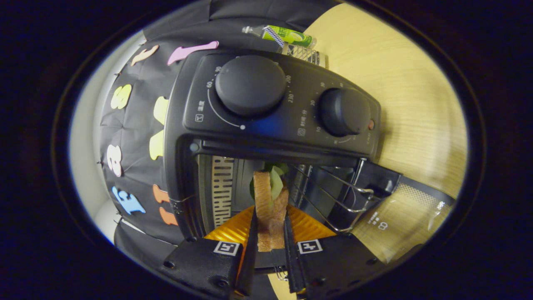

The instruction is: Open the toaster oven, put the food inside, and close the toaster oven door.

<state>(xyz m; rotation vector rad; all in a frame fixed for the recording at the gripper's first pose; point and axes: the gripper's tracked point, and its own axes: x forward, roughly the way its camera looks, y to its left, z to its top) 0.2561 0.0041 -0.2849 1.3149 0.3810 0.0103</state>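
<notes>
The sandwich is pinched between the gripper jaws at the mouth of the toaster oven, close under its upper edge. The door lies open over the worktop.

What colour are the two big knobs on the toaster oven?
Both knobs are matte black like the toaster oven, seen in the gripper view.

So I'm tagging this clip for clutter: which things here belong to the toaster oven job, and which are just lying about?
Part of the job:
- toaster oven, door open
- sandwich, clamped between the fingers at the oven's mouth
- gripper
- wire rack inside

Just lying about:
- plastic bottle on its side beyond the oven
- wooden table
</notes>
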